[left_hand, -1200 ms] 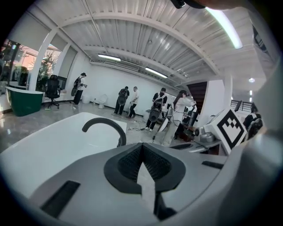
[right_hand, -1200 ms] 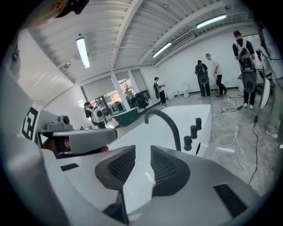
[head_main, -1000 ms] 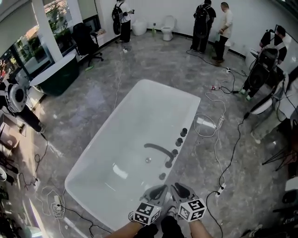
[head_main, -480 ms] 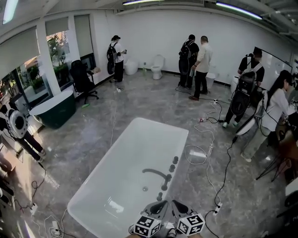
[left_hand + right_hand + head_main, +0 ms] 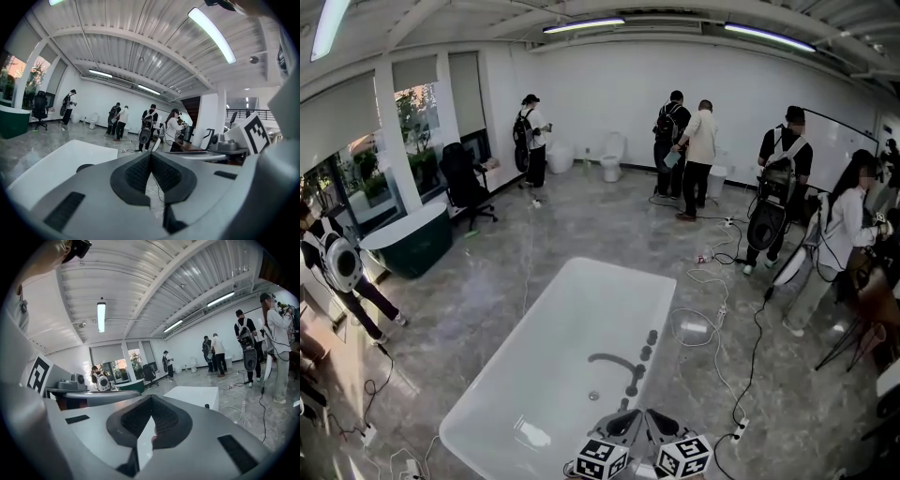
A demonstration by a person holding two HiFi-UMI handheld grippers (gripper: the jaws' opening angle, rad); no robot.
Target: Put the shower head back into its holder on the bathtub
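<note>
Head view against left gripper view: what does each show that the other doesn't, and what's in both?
Head view only: the dark faucet spout arching over the basin, and nearly the tub's whole outline. Left gripper view only: the left gripper shut with nothing between its pads, plus a white pillar and a railing at right. Both: the white bathtub, the toilet, the office chair and people by the far wall. I can't pick out the shower head in either.
</note>
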